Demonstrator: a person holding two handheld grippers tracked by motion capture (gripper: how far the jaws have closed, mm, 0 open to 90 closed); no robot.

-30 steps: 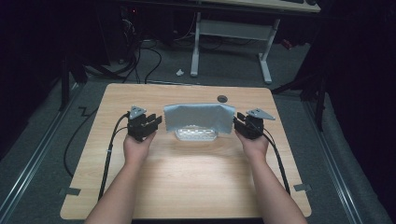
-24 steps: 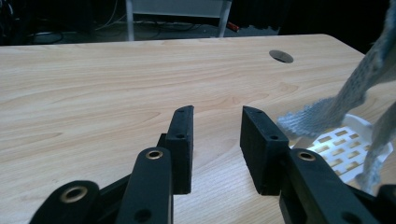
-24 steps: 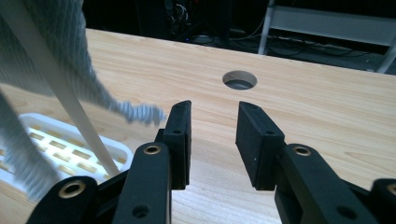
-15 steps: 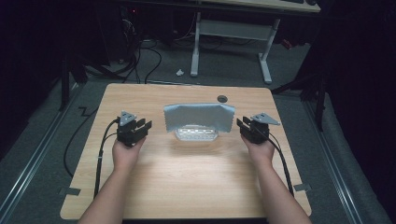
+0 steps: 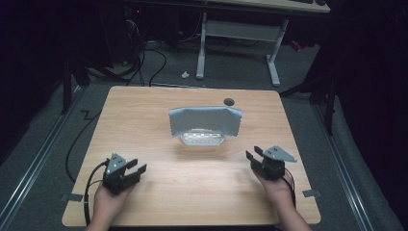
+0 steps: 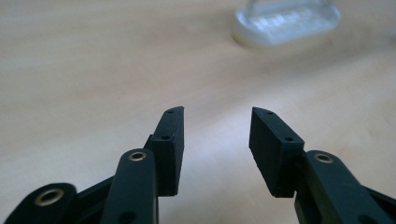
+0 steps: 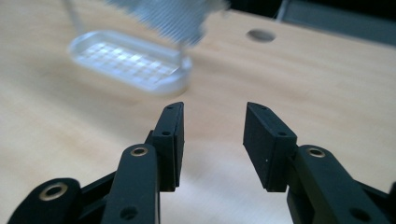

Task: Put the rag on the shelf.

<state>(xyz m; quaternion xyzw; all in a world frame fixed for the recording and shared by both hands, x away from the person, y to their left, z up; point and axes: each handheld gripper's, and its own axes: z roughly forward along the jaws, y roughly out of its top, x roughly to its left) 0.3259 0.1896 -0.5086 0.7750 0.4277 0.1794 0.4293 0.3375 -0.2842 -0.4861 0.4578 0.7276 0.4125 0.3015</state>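
Observation:
A grey cloth (image 5: 205,120) hangs draped over a clear plastic stand (image 5: 202,139) at the middle of the wooden table (image 5: 159,101). My left gripper (image 5: 137,166) rests near the front left corner, well away from the cloth. Its jaws have just been opening and stand open (image 6: 217,114) with nothing between them; the stand's base (image 6: 287,21) lies far ahead. My right gripper (image 5: 253,153) sits at the front right, also apart from the cloth. Its jaws have just been opening too and are open (image 7: 215,109) and empty, with the stand (image 7: 130,60) and cloth (image 7: 173,16) beyond.
A round cable hole (image 5: 229,101) lies in the table behind the cloth. Black cables trail from both grippers off the front edge. A white desk frame (image 5: 238,31) and floor cables stand beyond the far edge. Bare wood surrounds the stand.
Both hands have drawn back from the cloth's ends toward the front corners of the table. The cloth stays draped on the stand. Both pairs of jaws stand wider.

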